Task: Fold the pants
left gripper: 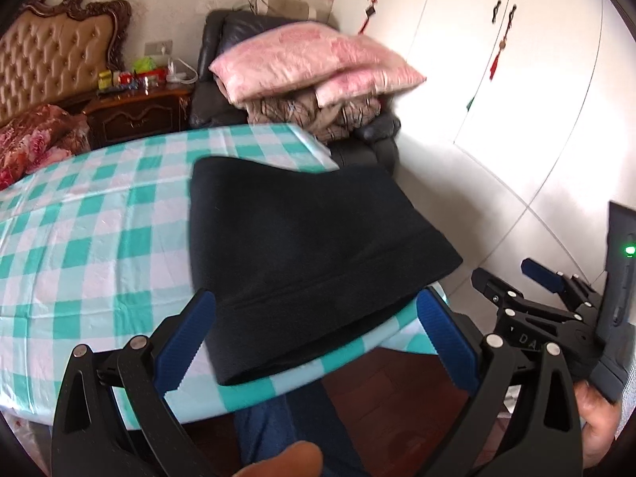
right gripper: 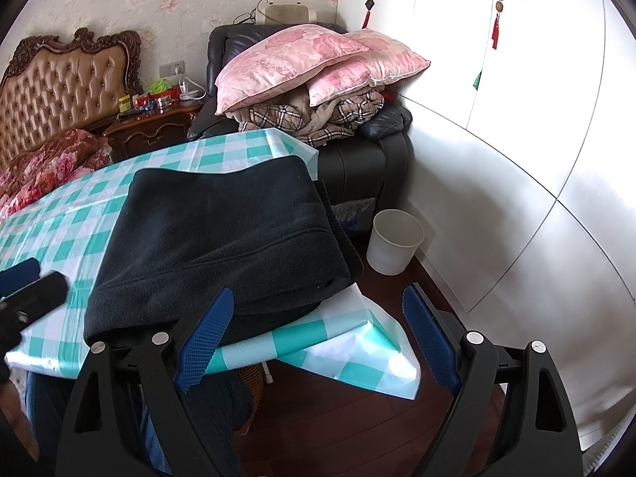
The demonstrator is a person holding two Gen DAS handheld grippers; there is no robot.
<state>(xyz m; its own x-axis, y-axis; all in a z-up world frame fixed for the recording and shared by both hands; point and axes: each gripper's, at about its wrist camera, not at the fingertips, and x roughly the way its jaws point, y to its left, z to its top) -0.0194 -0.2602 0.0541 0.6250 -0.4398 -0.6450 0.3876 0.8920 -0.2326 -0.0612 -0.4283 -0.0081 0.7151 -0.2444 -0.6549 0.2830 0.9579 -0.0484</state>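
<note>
The folded black fleece pants lie just ahead of both spread, empty claws, nearer the right claw than the left claw.

Two pillows – one bin

The pants are black fleece, folded into a thick, roughly rectangular stack of several layers. They lie flat on the surface at its near right corner, one stitched hem line running across the top layer. Their right side overhangs the right edge slightly, showing stacked layer edges.
</note>
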